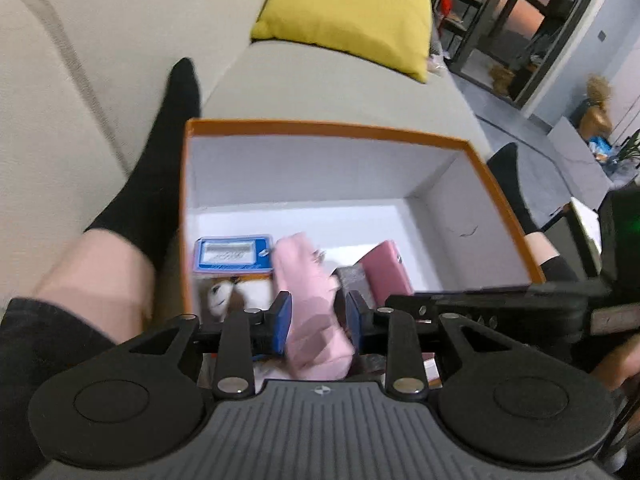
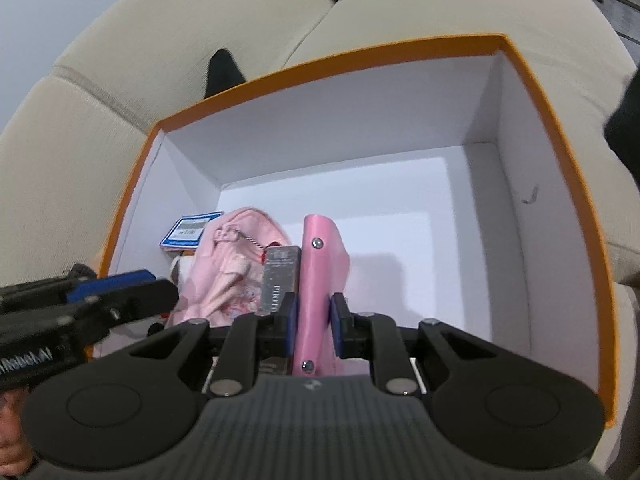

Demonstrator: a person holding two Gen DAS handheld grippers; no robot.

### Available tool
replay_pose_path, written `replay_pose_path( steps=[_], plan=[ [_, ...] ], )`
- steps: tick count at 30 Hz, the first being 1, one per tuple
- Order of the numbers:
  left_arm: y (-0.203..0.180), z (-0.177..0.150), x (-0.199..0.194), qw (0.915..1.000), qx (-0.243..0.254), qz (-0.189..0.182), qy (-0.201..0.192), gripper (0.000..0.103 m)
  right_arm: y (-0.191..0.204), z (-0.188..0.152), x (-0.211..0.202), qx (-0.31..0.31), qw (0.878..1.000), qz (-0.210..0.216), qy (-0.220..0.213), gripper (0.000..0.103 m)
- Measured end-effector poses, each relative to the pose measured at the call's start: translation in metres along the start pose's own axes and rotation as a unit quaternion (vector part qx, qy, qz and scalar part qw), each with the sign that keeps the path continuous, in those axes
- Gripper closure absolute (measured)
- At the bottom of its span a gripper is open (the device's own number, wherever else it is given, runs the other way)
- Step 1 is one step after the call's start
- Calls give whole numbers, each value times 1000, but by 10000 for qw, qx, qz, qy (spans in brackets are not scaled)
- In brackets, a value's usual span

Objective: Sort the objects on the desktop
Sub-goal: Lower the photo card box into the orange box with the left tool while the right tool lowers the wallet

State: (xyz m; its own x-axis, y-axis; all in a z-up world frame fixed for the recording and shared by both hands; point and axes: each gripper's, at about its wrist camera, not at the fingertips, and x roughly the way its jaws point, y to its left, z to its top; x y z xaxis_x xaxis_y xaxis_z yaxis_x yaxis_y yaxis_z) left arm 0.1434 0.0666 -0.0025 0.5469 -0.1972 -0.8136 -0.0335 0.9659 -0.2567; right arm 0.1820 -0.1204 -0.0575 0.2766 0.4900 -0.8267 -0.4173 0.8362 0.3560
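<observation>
An orange box with a white inside (image 1: 320,128) (image 2: 560,160) sits on a beige sofa. My left gripper (image 1: 318,322) straddles a soft pink pouch (image 1: 312,300) (image 2: 228,264) at the box's near left; there is a gap on the right side. My right gripper (image 2: 314,320) is around an upright pink notebook (image 2: 318,276) (image 1: 388,268), with a small gap to the right pad. Between them stands a grey patterned object (image 2: 280,276). A blue and white card (image 1: 232,254) (image 2: 192,232) and a white plush toy (image 1: 224,292) lie at the left.
The person's legs in black socks (image 1: 160,168) lie either side of the box. A yellow cushion (image 1: 344,12) lies on the sofa behind. The right half of the box floor (image 2: 400,240) is bare. Dark shelving (image 1: 520,20) stands at the far right.
</observation>
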Motion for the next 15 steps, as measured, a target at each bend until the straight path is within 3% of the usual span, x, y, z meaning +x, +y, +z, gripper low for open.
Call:
replay_pose_path(
  steps=[6,8,15],
  plan=[
    [-2,-11,9,9998,211,-58,25,70,8,5,4,-65,9996,120,228,84],
    [-2,-11,9,9996,228,-172,23,74,13,1,3,-148,9993,156,295,83],
    [-1,-13,6,9994,290,-176,-13,77,17,-4,1,-359,9991,60,202,79]
  ],
)
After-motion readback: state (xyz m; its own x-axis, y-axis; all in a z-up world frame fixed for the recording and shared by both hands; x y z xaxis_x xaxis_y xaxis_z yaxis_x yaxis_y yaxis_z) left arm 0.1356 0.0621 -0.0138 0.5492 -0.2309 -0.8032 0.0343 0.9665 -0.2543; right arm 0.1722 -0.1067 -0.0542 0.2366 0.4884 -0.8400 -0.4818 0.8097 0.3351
